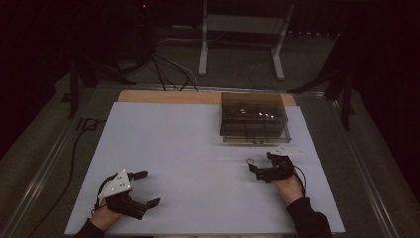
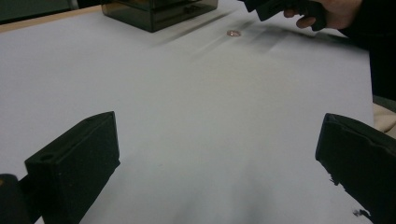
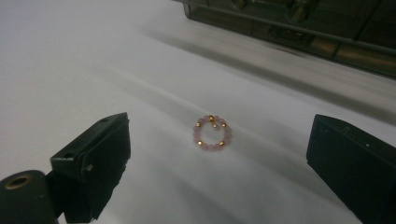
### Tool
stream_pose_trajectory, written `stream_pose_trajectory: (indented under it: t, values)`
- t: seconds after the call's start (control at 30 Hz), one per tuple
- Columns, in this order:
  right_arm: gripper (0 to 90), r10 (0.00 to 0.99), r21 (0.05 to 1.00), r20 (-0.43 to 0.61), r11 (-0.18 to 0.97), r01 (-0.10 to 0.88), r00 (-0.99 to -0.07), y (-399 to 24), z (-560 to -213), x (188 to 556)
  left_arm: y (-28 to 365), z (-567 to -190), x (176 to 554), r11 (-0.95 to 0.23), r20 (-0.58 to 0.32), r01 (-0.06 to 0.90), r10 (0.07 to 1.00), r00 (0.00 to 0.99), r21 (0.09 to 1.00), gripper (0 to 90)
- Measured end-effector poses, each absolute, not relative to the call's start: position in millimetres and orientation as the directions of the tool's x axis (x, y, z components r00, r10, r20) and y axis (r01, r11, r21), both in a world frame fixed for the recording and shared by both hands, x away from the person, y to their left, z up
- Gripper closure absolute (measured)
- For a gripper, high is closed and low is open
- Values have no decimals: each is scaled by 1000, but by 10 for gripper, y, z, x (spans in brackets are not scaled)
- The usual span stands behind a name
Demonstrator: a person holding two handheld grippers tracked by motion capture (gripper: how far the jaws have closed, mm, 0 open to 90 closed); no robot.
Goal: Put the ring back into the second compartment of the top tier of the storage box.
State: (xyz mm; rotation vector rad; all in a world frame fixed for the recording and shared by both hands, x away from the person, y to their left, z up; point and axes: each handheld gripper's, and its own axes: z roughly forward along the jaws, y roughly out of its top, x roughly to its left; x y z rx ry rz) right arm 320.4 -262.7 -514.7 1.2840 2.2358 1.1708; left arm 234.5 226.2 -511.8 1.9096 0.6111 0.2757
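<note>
A small bracelet (image 3: 213, 132) of pink and gold beads lies flat on the white table sheet (image 1: 188, 148), just ahead of my right gripper (image 3: 217, 161). That gripper is open, with a jaw on either side of the bracelet and neither touching it. From above, the bracelet (image 1: 250, 161) sits at the tips of the right gripper (image 1: 259, 161), in front of a smoky transparent box (image 1: 253, 116). My left gripper (image 1: 147, 188) rests near the front left, open wide and empty. In the left gripper view the bracelet (image 2: 233, 33) is far off, beyond the open left gripper (image 2: 219, 158).
The smoky box (image 3: 299, 23) stands close behind the bracelet and has drawers with small handles on its front. A wooden table edge (image 1: 168, 96) runs along the back. Cables and a white stand (image 1: 242, 29) are on the floor beyond the table.
</note>
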Motion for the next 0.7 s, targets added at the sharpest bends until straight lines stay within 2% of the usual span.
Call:
stream_pose_trajectory:
  t: [0.07, 0.2, 0.23, 0.47, 0.5, 0.6, 0.63, 0.7]
  values:
    - [131, 833, 770, 104, 278, 574, -543, -2610, -5151, 3222, 2263, -5113, 2344, -305, -85, 284, 531, 843, 909, 8]
    - [196, 845, 765, 75, 292, 575, -529, -2583, -5156, 3245, 2262, -5118, 2346, -306, -86, 286, 532, 842, 908, 8]
    - [244, 855, 760, 45, 306, 573, -516, -2553, -5165, 3252, 2261, -5115, 2345, -306, -83, 283, 533, 842, 909, 8]
    - [344, 862, 752, 31, 314, 580, -507, -2501, -5182, 3287, 2262, -5117, 2344, -303, -85, 284, 534, 842, 910, 8]
    - [402, 868, 754, 24, 311, 579, -497, -2492, -5175, 3297, 2263, -5119, 2346, -304, -87, 286, 534, 841, 909, 8]
    - [452, 874, 755, 12, 311, 578, -486, -2483, -5169, 3305, 2264, -5117, 2345, -303, -86, 286, 533, 841, 909, 8]
    - [521, 875, 749, 11, 314, 583, -485, -2477, -5176, 3317, 2263, -5118, 2345, -302, -87, 285, 533, 841, 910, 8]
    - [577, 878, 742, 2, 319, 589, -478, -2468, -5190, 3328, 2262, -5122, 2345, -307, -84, 285, 534, 841, 908, 8]
